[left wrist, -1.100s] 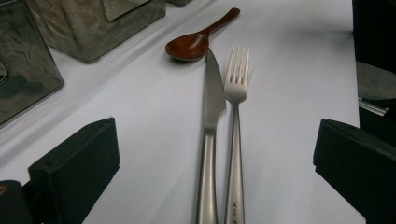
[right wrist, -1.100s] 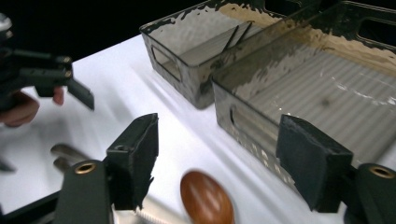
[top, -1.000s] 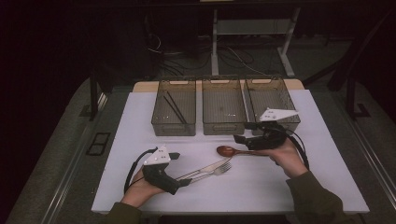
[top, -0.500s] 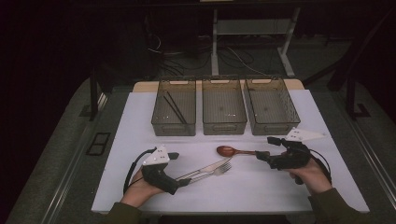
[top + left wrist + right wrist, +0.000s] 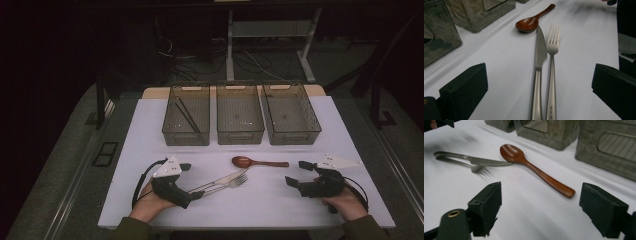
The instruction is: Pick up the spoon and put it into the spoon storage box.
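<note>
The right gripper rests low near the table's right edge with its jaws spread wide and nothing between them; they have just been opening. In the right gripper view its pads frame bare white tabletop, and the handle end of the wooden spoon lies just ahead of them, untouched. The left gripper sits near the front left corner, jaws also wide apart and gripping nothing. In the left gripper view the handles of the knife and the fork run side by side into the gap between its pads without touching either one. The knife tip almost meets the spoon's bowl in the middle of the table. Along the back edge three clear bins stand in a row: the left bin holds a pair of dark chopsticks lying slantwise, while the middle bin and right bin show bare floors.
</note>
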`<state>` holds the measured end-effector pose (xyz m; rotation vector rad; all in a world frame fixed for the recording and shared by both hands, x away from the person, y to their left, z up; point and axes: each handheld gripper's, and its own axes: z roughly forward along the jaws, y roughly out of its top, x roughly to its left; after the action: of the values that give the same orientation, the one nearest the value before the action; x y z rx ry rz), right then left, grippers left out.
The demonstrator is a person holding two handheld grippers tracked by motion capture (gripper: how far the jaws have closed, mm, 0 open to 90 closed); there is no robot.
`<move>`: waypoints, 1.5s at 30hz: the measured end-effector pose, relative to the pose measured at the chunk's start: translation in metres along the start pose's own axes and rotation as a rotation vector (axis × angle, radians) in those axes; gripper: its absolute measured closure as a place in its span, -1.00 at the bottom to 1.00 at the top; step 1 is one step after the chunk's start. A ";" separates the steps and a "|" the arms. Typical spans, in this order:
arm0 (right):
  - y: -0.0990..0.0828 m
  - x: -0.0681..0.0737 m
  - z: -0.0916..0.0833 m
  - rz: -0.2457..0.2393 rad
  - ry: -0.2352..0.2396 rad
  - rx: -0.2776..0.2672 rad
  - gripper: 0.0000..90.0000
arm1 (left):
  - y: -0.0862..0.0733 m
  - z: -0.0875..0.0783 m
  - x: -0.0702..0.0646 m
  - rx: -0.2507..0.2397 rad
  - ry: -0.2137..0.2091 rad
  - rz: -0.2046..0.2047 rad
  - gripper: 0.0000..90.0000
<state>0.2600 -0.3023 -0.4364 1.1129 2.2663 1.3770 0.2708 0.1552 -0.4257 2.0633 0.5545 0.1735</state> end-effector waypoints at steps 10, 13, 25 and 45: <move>-0.007 0.000 -0.005 -0.006 -0.011 0.004 -0.60 | 0.003 -0.003 0.000 -0.003 0.008 -0.008 -0.87; -0.007 0.002 -0.003 -0.015 -0.008 0.008 -0.60 | 0.004 -0.004 0.001 -0.005 0.007 -0.010 -0.68; -0.006 0.002 -0.003 -0.029 -0.012 0.014 -0.60 | 0.014 0.006 -0.004 0.004 0.012 0.011 -0.31; 0.002 -0.001 0.008 -0.029 -0.001 0.039 -0.60 | 0.043 0.044 0.010 -0.009 0.001 0.048 -0.36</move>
<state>0.2663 -0.2975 -0.4392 1.0878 2.3086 1.3267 0.3081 0.1062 -0.4139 2.0693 0.5039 0.2044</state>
